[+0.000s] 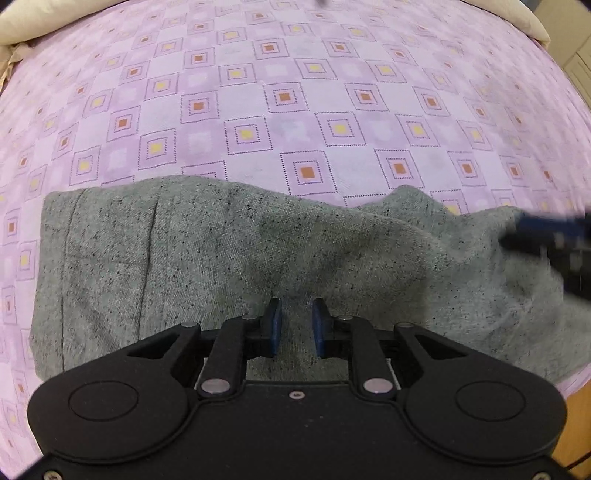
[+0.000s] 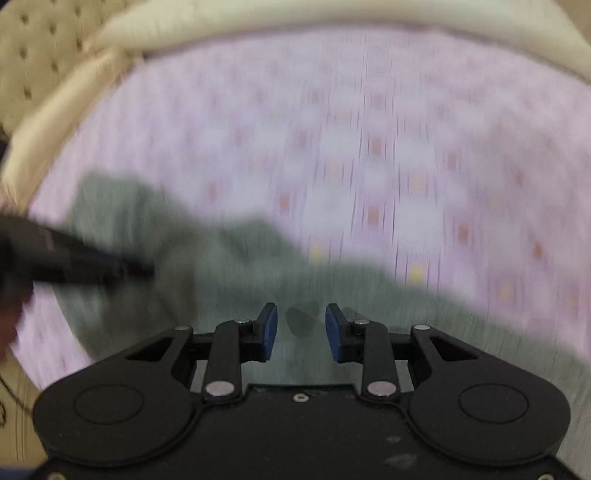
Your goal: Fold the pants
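Pink checked bedspread [image 1: 295,74] under grey pants [image 1: 221,240], lying bunched and only partly folded just ahead of both claws, left gripper [image 1: 296,325] and right gripper [image 2: 301,328] parted, holding nothing; smoothing and folding remain.

We see a bed spread with a pink-lilac sheet [image 1: 295,74] patterned in dotted squares with yellow and orange centres. Cream pillows [image 1: 22,22] lie along its far edge, and a tufted beige headboard [image 2: 33,44] rises at the far left corner.
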The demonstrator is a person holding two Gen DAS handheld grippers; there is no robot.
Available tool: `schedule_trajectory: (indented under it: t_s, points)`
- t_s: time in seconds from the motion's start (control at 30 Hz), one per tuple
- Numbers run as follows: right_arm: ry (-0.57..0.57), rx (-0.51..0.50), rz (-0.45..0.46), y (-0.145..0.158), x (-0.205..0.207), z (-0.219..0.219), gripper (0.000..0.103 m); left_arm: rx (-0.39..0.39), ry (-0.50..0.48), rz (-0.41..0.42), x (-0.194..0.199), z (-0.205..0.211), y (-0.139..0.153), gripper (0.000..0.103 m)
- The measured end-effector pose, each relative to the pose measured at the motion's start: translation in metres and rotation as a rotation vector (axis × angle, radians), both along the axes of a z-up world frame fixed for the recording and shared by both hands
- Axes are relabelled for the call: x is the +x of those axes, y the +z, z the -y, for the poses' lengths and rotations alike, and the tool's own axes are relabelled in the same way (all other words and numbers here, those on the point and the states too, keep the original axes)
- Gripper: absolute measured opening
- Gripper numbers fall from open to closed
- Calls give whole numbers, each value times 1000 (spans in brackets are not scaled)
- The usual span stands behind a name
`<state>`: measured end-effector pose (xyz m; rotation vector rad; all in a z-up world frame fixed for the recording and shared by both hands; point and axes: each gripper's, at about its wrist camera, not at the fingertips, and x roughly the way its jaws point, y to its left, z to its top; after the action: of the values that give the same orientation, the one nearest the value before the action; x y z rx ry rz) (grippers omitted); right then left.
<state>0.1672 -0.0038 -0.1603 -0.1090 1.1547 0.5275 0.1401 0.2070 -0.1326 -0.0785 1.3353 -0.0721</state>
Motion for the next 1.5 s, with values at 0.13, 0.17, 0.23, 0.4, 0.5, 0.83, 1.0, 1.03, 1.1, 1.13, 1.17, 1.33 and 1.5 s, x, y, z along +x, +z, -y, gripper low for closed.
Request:
schedule_trajectory:
  t_s: [0.13,0.17,0.23,0.4,0.5,0.83,1.0,1.03,1.1,1.13,1.17,1.33,1.5]
  points:
    - [52,37,42,11,33,-20,31,12,28,11,4,-4,8,26]
    - [69,42,42,11,39,-24,31,11,29,21,2,-5,8,26]
    - [109,42,36,7,48,-35,31,23,23,25,-2,-5,6,26]
    - [167,3,-26,-16,57,-57,32,44,10,-26,-6,-10,-10,26]
    - [186,-12,-72,-36,60,-66,32,15,24,-57,-7,-16,-20,26]
    - [230,-18,37,-15,48,-82,4,-22,47,-77,-4,-24,-19,26]
    - [204,-47,102,-3,74,-90,3,-4,28,-75,-8,-20,-19,27]
    - [205,-59,104,-6,79,-93,3,-3,30,-76,-6,-20,-20,27]
    - [206,-81,90,-15,86,-99,3,0,36,-83,-6,-18,-21,27]
    - [202,-94,80,-21,88,-102,3,4,37,-87,-7,-17,-20,27]
    - [201,-107,74,-26,89,-104,3,6,37,-86,-8,-17,-20,27]
    - [148,-123,43,-40,94,-104,3,49,25,-95,-12,-10,-18,27]
    - [99,-107,32,-42,96,-99,3,71,25,-107,-23,-8,-14,27]
